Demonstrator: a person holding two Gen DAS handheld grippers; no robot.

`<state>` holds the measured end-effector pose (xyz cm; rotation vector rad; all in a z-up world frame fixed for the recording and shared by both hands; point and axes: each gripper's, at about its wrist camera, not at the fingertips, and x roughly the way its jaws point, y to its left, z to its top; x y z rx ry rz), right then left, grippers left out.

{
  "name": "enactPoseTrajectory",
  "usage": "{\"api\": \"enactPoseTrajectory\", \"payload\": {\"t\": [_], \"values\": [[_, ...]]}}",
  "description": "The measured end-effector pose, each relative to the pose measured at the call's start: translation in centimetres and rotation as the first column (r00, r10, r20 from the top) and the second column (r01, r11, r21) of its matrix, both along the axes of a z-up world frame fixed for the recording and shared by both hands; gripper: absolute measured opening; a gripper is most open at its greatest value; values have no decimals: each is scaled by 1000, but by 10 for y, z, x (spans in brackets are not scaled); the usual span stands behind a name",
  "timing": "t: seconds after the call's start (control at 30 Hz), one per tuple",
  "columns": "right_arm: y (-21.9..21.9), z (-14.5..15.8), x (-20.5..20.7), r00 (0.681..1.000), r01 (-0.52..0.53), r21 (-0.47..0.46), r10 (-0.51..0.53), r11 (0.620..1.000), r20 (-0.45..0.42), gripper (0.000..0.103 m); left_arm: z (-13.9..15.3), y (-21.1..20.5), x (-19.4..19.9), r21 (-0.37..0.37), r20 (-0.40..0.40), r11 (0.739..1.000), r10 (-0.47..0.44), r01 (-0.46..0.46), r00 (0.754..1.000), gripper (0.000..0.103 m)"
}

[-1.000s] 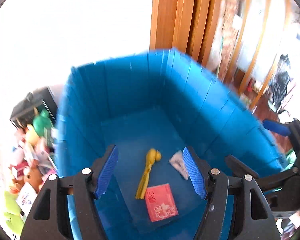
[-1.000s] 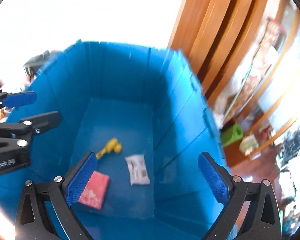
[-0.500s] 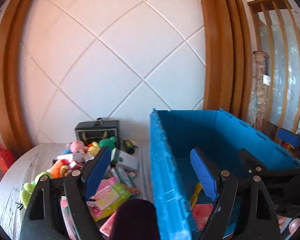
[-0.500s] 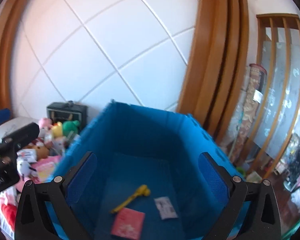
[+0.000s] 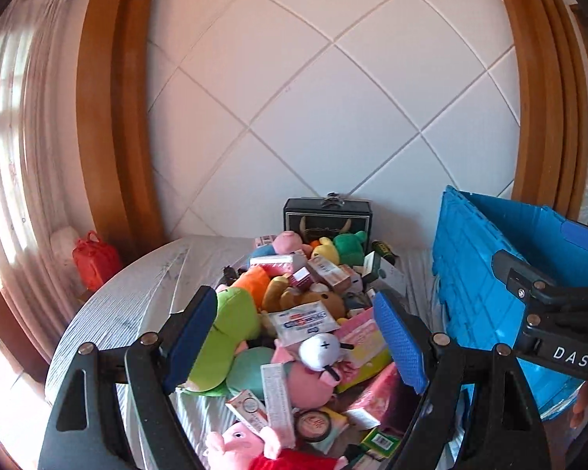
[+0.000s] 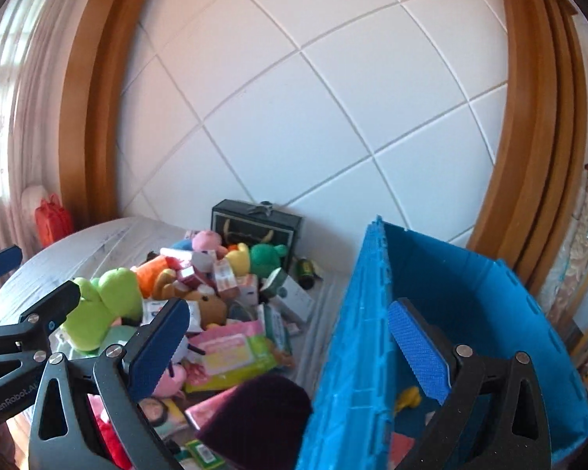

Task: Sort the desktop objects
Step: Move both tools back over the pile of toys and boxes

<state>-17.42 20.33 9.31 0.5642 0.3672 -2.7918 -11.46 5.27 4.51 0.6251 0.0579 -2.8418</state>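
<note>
A heap of plush toys, small boxes and packets (image 5: 305, 313) lies on the round grey table (image 5: 129, 297); it also shows in the right wrist view (image 6: 200, 305). A blue crate (image 5: 486, 274) stands to its right, and in the right wrist view (image 6: 490, 297) a yellow toy (image 6: 408, 396) lies inside it. My left gripper (image 5: 298, 337) is open and empty above the heap. My right gripper (image 6: 290, 348) is open and empty, straddling the crate's left wall.
A black case (image 5: 327, 217) stands against the white tiled wall behind the heap. A red bag (image 5: 96, 258) sits beyond the table's left edge. A dark maroon object (image 6: 254, 419) lies at the near edge of the heap.
Both grippers have lifted out of the blue crate and swung left. The left one now faces the heap; the right one is at the crate's left wall.
</note>
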Motion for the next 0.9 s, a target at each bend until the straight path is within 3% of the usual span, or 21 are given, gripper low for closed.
{"api": "enactPoseTrajectory", "payload": {"t": [0.43, 0.8, 0.9], "values": [[-87, -40, -18, 993, 15, 29, -19, 999, 120, 103, -19, -102, -11, 38, 27, 999, 5, -6, 1000, 82], [-92, -50, -30, 985, 89, 40, -94, 995, 147, 103, -27, -117, -31, 56, 40, 995, -79, 77, 996, 82], [-86, -64, -38, 976, 112, 30, -115, 993, 186, 103, -41, -125, -41, 111, 70, 986, -129, 121, 989, 82]]}}
